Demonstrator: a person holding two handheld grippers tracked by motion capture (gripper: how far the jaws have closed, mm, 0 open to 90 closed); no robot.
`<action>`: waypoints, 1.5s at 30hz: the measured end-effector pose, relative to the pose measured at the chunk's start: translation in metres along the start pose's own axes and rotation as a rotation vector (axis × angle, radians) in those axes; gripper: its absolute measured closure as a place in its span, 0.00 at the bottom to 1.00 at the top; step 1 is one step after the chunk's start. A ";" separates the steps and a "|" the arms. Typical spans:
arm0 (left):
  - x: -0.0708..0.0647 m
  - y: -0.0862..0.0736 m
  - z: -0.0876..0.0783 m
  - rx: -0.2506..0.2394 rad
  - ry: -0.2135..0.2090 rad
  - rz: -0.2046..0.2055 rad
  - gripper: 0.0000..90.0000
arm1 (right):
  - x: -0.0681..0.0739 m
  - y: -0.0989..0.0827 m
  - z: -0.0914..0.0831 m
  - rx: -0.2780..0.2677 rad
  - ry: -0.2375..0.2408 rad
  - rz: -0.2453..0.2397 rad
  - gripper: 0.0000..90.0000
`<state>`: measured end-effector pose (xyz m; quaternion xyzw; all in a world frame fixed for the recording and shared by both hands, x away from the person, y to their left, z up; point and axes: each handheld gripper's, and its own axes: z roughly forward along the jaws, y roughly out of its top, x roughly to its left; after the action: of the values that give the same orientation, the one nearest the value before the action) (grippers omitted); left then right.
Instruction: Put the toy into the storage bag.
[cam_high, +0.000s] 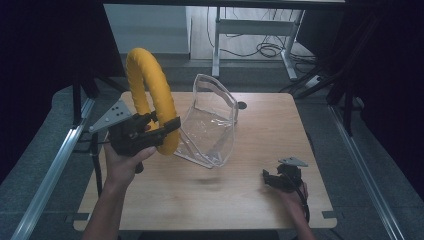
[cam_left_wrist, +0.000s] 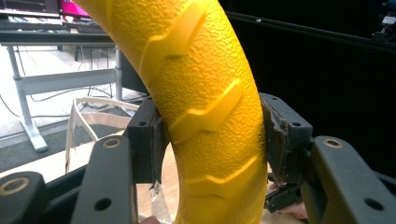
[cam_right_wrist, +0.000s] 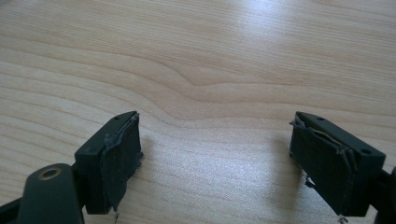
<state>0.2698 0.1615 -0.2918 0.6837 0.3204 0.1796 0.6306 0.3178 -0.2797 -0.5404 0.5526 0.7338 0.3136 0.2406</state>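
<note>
A thick yellow textured ring (cam_high: 150, 95) stands upright above the table's left side, and my left gripper (cam_high: 152, 131) is shut on its lower part. In the left gripper view the ring (cam_left_wrist: 205, 107) fills the gap between the two black pads, which press on both its sides. A clear plastic bag (cam_high: 212, 122) with a pale rim stands open just right of the ring. My right gripper (cam_high: 272, 179) rests low near the table's front right, open. In the right gripper view its jaws (cam_right_wrist: 215, 158) stand wide apart over bare wood.
The wooden table (cam_high: 260, 200) has a small dark hole (cam_high: 242, 105) near its back edge. Metal rails run along both sides. A desk frame with cables (cam_high: 265, 50) stands on the floor behind the table. Dark curtains hang left and right.
</note>
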 end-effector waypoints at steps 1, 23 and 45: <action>0.000 0.001 0.001 -0.001 -0.001 0.002 0.52 | 0.000 0.000 0.000 0.001 0.001 0.001 0.18; -0.008 0.021 0.017 -0.016 -0.018 0.025 0.52 | 0.000 0.000 0.000 0.002 0.000 0.002 0.19; -0.032 0.041 0.040 -0.015 -0.074 0.075 0.52 | 0.000 0.000 0.000 0.002 0.001 0.003 0.19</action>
<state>0.2809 0.1103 -0.2519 0.6967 0.2696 0.1803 0.6398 0.3182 -0.2797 -0.5402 0.5537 0.7334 0.3135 0.2391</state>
